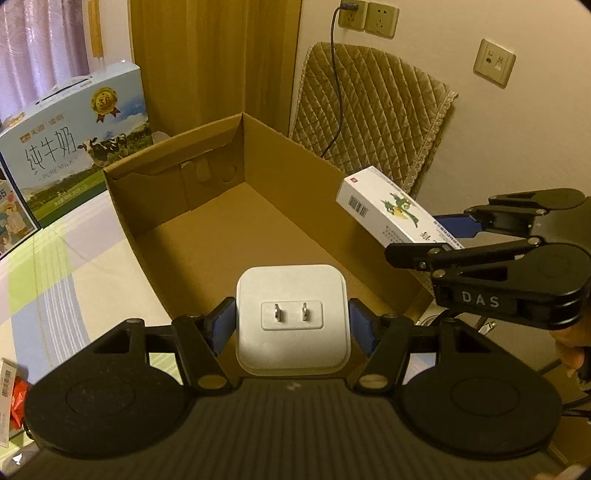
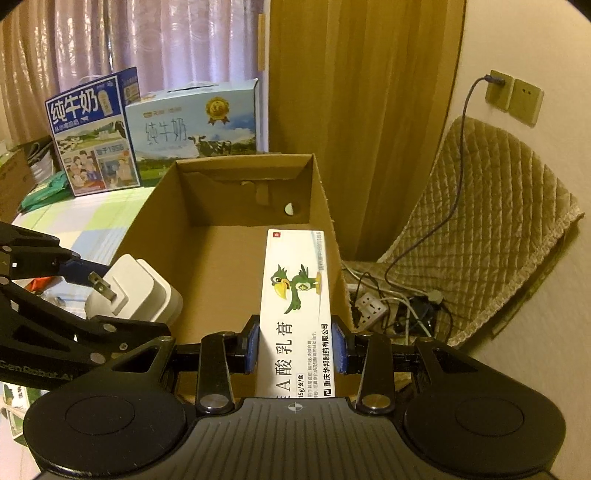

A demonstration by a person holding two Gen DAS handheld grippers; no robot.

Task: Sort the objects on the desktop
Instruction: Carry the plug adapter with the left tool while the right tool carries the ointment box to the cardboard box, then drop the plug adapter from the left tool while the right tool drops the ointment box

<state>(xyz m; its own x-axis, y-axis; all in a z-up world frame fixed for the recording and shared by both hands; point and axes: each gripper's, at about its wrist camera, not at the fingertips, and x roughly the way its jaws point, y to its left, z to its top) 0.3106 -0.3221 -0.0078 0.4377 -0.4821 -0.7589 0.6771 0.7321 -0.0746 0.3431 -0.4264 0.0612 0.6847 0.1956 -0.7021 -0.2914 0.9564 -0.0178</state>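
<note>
Cream walls, wooden panelling and a pink curtain close off the room behind a worktop [image 1: 55, 258] laid with a pastel checked cloth, and on that worktop an open cardboard box [image 1: 221, 221] serves as the landmark.

Left wrist view: the left tongs [image 1: 291, 325] are clamped on a white plug adapter [image 1: 291, 321], blue pads pressed to its two sides, its two flat prongs facing the camera, held over the near edge of the box. Left of the box stands a pale blue milk carton [image 1: 74, 147] printed "纯牛奶" and "PURE MILK", with a gold medal and cows. Over the box's right wall the right tongs [image 1: 448, 234], marked "DAS", grip a white ointment box [image 1: 391, 206] showing a barcode and a green bird. Behind the box a quilted tan cushion [image 1: 373, 107] leans on the wall below two wall sockets [image 1: 365, 14], a dark cable [image 1: 336, 81] plugged into one.

Right wrist view: the right tongs [image 2: 295, 347] are shut on the ointment box [image 2: 295, 310] lengthwise, over the box's [image 2: 221, 266] right side; it reads "A酸乳膏" and "15g/支/盒" beside a green cartoon parrot. At the box's left wall the left tongs [image 2: 101, 293], lettered "GenRobot.AI", hold the adapter [image 2: 136, 291]. Beyond the far wall stand the pale carton [image 2: 195, 129] and a dark blue milk carton [image 2: 92, 129] reading "纯牛奶" and "1955". A power strip [image 2: 369, 306] lies on the floor right of the box.
</note>
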